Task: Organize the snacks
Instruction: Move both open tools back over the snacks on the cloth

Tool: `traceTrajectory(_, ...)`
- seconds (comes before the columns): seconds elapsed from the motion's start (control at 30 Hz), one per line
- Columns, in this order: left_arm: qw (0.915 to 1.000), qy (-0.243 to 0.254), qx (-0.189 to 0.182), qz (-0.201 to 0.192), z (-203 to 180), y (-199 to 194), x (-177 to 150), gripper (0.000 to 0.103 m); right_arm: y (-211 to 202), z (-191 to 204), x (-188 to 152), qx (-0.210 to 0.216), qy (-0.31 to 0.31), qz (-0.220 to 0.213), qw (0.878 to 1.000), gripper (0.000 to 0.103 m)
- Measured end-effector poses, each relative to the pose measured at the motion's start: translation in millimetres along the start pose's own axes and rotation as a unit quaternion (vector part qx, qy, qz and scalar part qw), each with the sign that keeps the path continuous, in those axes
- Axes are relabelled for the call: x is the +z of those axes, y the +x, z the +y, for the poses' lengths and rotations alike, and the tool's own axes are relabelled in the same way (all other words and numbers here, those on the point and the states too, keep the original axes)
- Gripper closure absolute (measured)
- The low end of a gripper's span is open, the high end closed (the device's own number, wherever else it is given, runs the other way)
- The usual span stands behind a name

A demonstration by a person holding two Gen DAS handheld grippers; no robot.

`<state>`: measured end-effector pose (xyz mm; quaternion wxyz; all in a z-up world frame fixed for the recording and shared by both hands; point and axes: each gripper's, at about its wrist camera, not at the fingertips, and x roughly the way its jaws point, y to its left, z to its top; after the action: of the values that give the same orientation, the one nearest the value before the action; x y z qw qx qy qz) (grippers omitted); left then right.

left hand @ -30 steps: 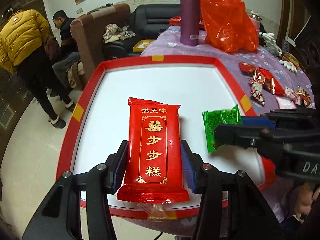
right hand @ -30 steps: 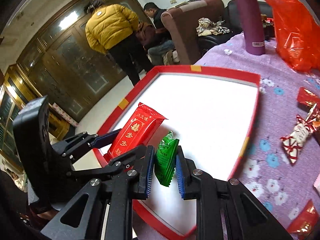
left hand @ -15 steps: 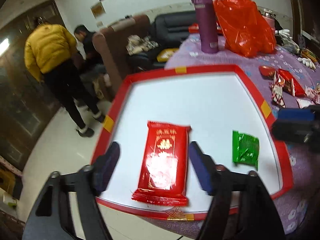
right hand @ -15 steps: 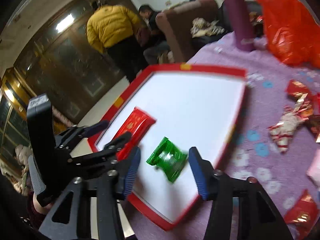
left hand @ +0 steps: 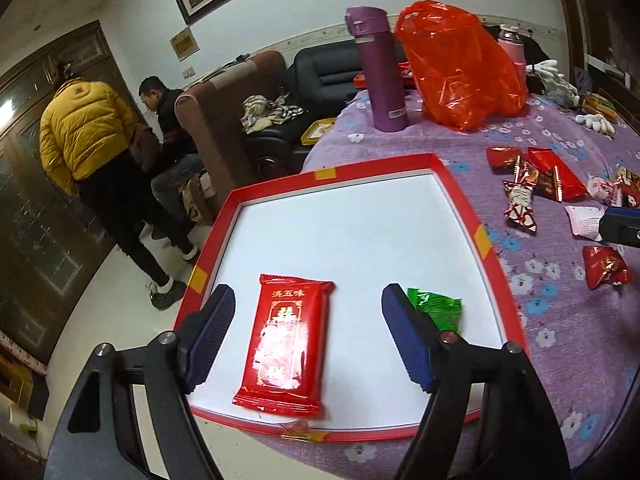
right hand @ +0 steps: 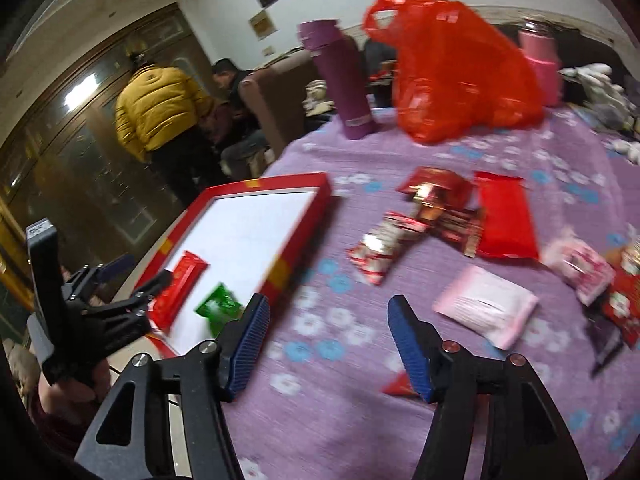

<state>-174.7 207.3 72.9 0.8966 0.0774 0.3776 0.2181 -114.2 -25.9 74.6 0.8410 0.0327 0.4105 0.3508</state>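
A long red packet [left hand: 290, 340] with gold writing lies flat at the near edge of the red-rimmed white tray [left hand: 480, 240]. A small green packet [left hand: 438, 308] lies to its right. My left gripper [left hand: 307, 296] hangs open above the red packet, its pads apart from it. In the right wrist view the tray [right hand: 296, 236], red packet [right hand: 178, 288] and green packet [right hand: 218, 306] sit at the left. My right gripper [right hand: 328, 304] is over the purple flowered cloth right of the tray. Its jaws are opening with nothing between them. A pink packet [right hand: 486, 304] lies ahead to its right.
Several loose snacks are scattered on the cloth: a red-and-white sweet [right hand: 380, 248], a flat red packet [right hand: 504, 216], others at the far right. A purple flask [left hand: 380, 76] and an orange-red plastic bag [left hand: 460, 68] stand at the back. Two people [left hand: 84, 132] are beyond the table's left edge.
Both grippers opened and let go of their packets, which now lie in the tray. The left drew back and up. The right swung right, off the tray and over the cloth.
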Motion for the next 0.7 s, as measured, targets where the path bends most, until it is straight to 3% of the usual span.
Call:
traceTrajectory(0.2,1.0,0.01,-0.002,-0.001,-9,-3,2,0.027,-11,-28,-9,-0.022,0.021,0.002,1.0,0.038)
traceTrajectory(0.7,0.9996,0.028,-0.006,0.005,-26,0,5,0.027,-11,-39,-14,-0.03,0.024,0.011,0.999,0.036)
